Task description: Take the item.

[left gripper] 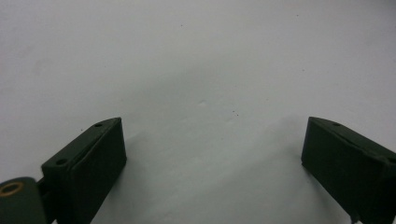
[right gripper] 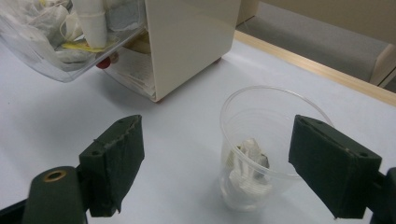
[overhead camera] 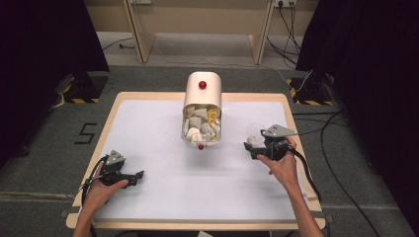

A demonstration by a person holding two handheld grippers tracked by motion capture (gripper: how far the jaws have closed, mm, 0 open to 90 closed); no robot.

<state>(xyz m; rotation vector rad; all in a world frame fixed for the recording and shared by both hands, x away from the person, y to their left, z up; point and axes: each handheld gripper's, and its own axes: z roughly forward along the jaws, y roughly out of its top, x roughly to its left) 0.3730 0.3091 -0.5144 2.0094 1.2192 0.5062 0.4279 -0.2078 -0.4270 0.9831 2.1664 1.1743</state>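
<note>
Left gripper [overhead camera: 140, 175] low over the white table [overhead camera: 158, 192], near the person's side, held in the left hand [overhead camera: 106, 185]. Jaws spread wide in the left gripper view, nothing between them but bare white surface [left gripper: 201, 93]. Gripping nothing.

Right gripper [overhead camera: 249, 148] out on the other side, right hand [overhead camera: 281, 165] wrapped round it, grey three-cornered plate [overhead camera: 277, 131] on top. Jaws wide apart here too, gripping nothing. Just ahead of them, a clear plastic cup [right gripper: 266, 140] standing upright on the table, sitting between the two pads [right gripper: 334, 163] in the right gripper view but a little beyond them; contact with the far pad cannot be told. Crumpled white packet [right gripper: 250, 168] lying in the bottom of the cup.

Farther ahead of the right gripper and off toward its left jaw, a cream dispenser box [right gripper: 191, 42] with a red knob [overhead camera: 202, 85] on top. Clear drawer [right gripper: 56, 42] tipped open from its front, stuffed with white and yellow packets [overhead camera: 200, 126]. Box well apart from both grippers, roughly midway between them across the table.
</note>
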